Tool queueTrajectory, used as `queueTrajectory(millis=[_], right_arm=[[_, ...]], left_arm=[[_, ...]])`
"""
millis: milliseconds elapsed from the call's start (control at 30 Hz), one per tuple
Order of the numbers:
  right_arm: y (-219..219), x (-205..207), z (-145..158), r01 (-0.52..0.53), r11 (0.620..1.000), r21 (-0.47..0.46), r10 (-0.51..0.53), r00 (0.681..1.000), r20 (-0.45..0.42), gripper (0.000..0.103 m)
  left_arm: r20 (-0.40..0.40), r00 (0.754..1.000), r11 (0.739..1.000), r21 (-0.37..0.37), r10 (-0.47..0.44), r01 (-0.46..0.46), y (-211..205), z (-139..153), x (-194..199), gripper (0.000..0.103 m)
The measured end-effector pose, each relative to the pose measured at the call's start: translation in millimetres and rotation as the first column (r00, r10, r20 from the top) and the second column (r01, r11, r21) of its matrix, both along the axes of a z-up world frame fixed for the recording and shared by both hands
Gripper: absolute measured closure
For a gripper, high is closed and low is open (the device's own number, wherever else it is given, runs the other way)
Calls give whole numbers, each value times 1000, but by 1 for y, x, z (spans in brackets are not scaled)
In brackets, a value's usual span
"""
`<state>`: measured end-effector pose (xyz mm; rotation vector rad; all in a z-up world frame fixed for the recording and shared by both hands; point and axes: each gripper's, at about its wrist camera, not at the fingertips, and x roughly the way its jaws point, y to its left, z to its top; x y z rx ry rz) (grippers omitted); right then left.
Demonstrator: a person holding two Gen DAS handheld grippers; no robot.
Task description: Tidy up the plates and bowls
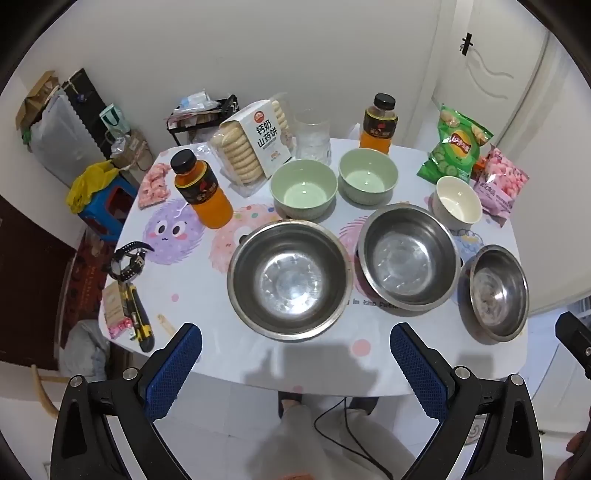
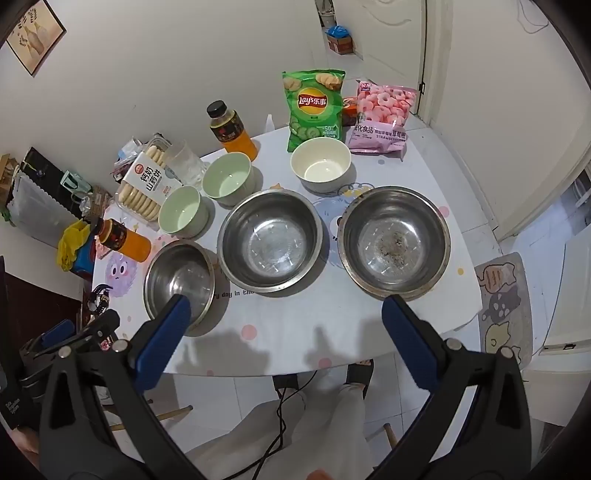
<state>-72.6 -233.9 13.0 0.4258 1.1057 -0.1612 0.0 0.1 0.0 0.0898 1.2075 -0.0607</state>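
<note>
Left wrist view shows our left gripper (image 1: 295, 354) spread wide, empty, with the big steel bowl (image 1: 290, 280) straight ahead on the table (image 1: 207, 347). Our right gripper (image 2: 282, 314) is also spread; the dirty steel bowl (image 2: 393, 242) lies nearer its right finger.

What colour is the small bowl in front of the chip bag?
Cream-white, inside and out. The small bowl shows best in the right wrist view, just below the green chip bag.

White walls, a white door (image 1: 491, 74), pale tiled floor (image 2: 535, 236), framed picture (image 2: 35, 35).
</note>
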Motion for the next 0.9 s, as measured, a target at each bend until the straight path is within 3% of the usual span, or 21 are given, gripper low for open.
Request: queueTrajectory(millis=[900], right_arm=[[3, 4, -1, -3, 1000, -12, 3, 1000, -11, 0]], left_arm=[[-12, 1000, 1000, 29, -7, 7, 2, -9, 2, 0]])
